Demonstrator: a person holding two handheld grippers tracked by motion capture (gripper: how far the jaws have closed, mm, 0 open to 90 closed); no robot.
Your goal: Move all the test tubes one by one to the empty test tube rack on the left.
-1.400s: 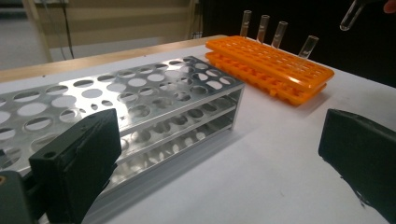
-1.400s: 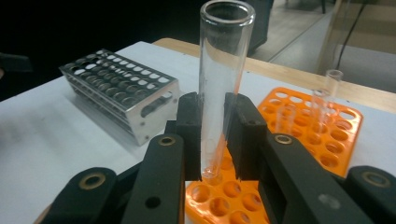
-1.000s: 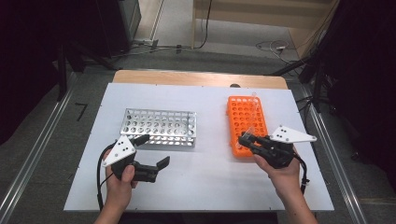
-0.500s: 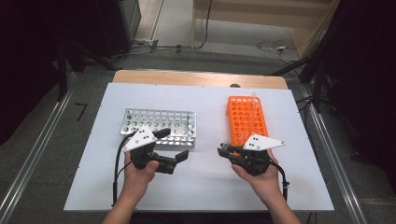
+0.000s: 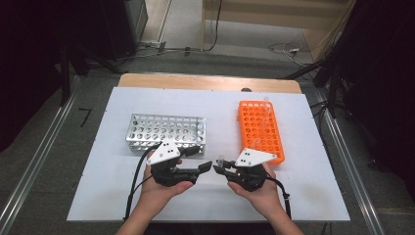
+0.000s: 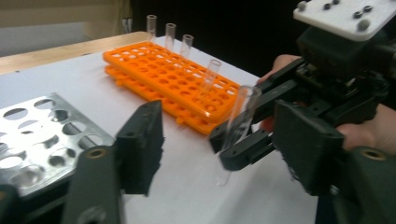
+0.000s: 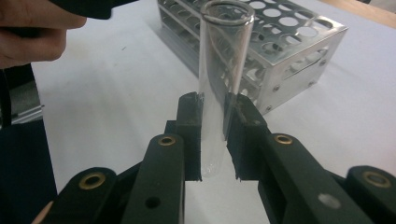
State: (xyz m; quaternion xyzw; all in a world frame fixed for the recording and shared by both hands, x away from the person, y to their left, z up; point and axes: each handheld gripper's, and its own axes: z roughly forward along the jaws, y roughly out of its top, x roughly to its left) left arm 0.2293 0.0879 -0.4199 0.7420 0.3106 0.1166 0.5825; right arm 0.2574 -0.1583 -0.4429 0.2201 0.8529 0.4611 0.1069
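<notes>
While your right tool (image 7: 213, 140) pinches the upright tube (image 7: 219, 88), your left tool (image 6: 224, 154), jaws spread but just closing, faces it with the tube between them, untouched.

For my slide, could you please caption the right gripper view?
Right gripper clamps an upright clear test tube above the white table, with the metal rack behind.
</notes>
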